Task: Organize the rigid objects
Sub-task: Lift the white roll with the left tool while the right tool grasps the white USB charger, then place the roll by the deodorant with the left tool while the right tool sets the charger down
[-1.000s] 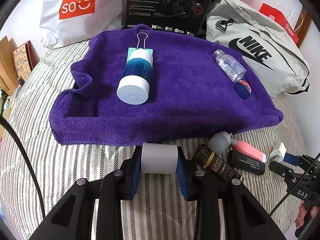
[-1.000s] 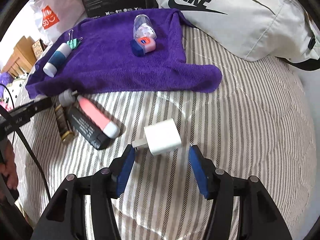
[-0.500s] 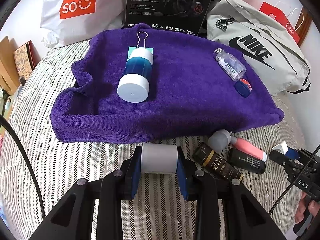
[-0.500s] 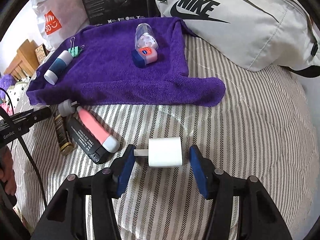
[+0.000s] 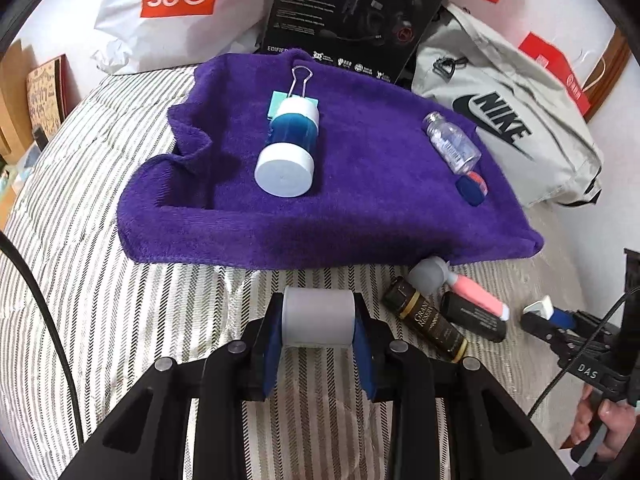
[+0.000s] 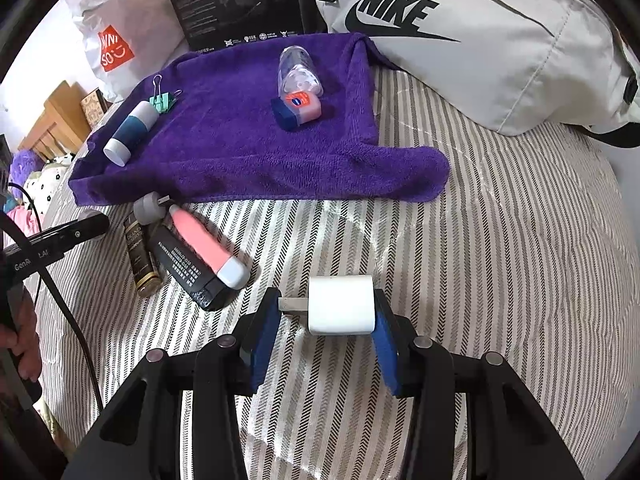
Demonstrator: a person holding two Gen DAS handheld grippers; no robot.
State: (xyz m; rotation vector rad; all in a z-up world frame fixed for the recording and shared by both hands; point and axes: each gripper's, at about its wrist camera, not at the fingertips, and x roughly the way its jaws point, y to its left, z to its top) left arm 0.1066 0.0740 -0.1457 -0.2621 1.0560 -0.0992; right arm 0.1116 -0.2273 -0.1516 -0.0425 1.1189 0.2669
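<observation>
My left gripper (image 5: 318, 322) is shut on a grey cylinder (image 5: 318, 318), held just short of the purple towel (image 5: 360, 216). On the towel lie a blue-and-white bottle (image 5: 290, 152), a teal binder clip (image 5: 298, 88), a clear bottle (image 5: 452, 144) and a small blue-and-orange jar (image 5: 472, 188). My right gripper (image 6: 324, 312) has closed on a white charger plug (image 6: 340, 310) over the striped bed; the right pad touches its body and the prongs meet the left pad. The towel also shows in the right wrist view (image 6: 248, 160).
A pink tube (image 6: 204, 246), a black tube (image 6: 184, 268), a dark brown bottle (image 6: 138, 260) and a grey cap (image 6: 146, 208) lie in front of the towel. A Nike bag (image 6: 472, 48), a black box (image 5: 352, 20) and a Miniso bag (image 5: 172, 8) stand behind.
My right gripper has narrowed around the white charger plug, which turned square between the pads. My left gripper kept the grey cylinder and moved a little toward the towel.
</observation>
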